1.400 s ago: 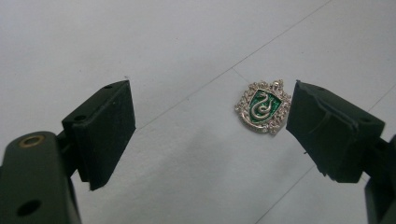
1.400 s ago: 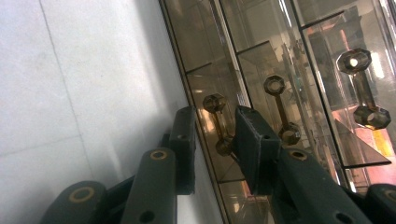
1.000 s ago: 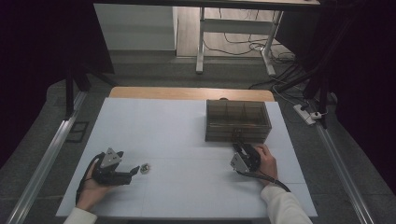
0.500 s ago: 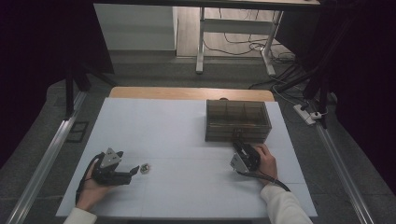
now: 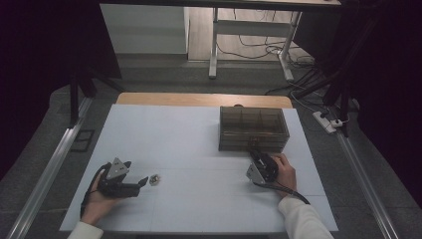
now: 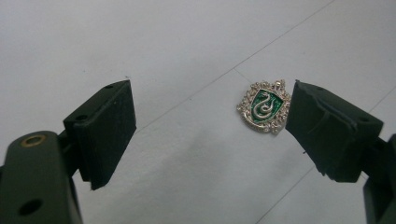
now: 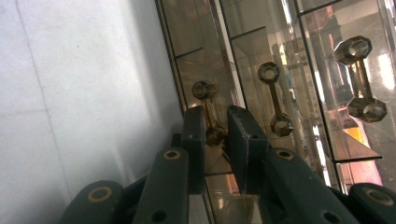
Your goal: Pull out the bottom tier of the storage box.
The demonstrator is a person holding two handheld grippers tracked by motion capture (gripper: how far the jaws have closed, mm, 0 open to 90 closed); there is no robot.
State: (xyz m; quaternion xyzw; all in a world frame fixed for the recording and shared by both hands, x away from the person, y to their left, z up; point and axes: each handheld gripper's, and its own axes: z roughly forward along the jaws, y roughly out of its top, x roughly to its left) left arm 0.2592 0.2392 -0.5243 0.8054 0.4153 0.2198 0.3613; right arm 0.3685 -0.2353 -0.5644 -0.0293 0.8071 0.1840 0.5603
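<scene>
Far left of the smoked drawer box (image 5: 254, 128), the left gripper (image 5: 143, 181) lay low on the white table (image 5: 189, 139), jaws spread wide and holding nothing. A small green-and-silver crest badge (image 6: 264, 106) sat flat on the table between them, just beside one jaw; whether they touched, I could not tell. Over at the box's front, the right gripper (image 7: 215, 126) had its jaws nearly closed around a drawer handle (image 7: 208, 112), the lowest of the three.
</scene>
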